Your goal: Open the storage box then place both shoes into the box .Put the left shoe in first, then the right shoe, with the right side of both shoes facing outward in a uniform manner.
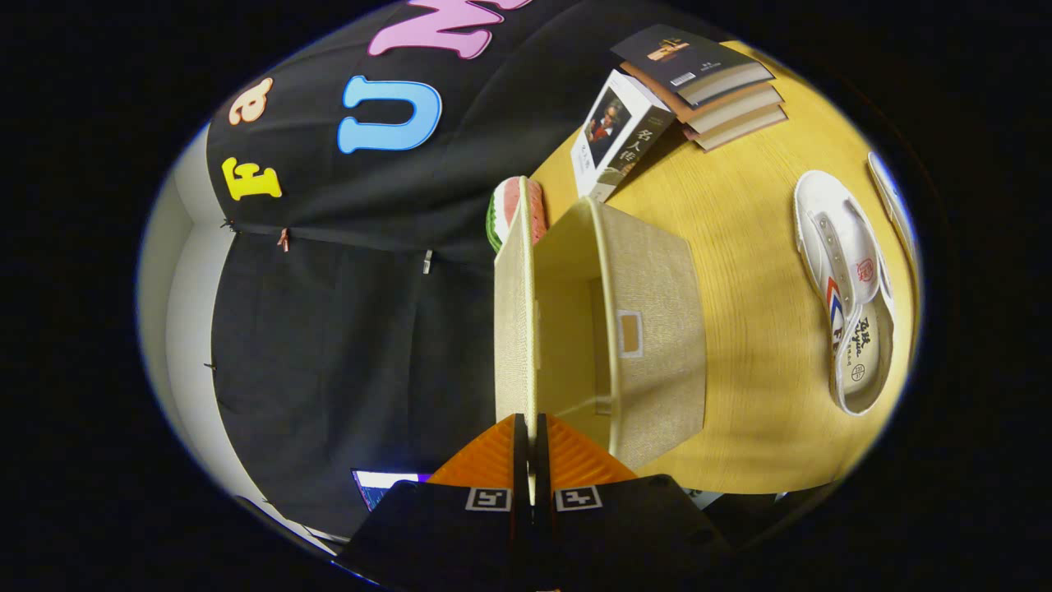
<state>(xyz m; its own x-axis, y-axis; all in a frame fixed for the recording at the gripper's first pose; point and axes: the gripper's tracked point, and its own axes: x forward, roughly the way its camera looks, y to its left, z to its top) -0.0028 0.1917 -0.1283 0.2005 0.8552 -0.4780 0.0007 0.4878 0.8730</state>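
A beige fabric storage box [657,329] stands on the yellow wooden table [756,395], just ahead of my fingers. Its flat lid [515,329] is swung up off the box and runs straight away from me. My gripper [530,429] is shut on the lid's near edge, with the thin panel pinched between both fingers. The box's inside [567,312] shows between lid and body. A white shoe [846,288] with a red and blue mark lies on the table beyond the box's far side. Past it, part of a second white shoe [892,197] shows.
A stack of three books [715,86] lies on the table behind the box, with a white book [616,136] leaning beside it. A watermelon-slice object [514,210] sits just past the lid's far end. The black cloth wall [345,312] stands on the lid's other side.
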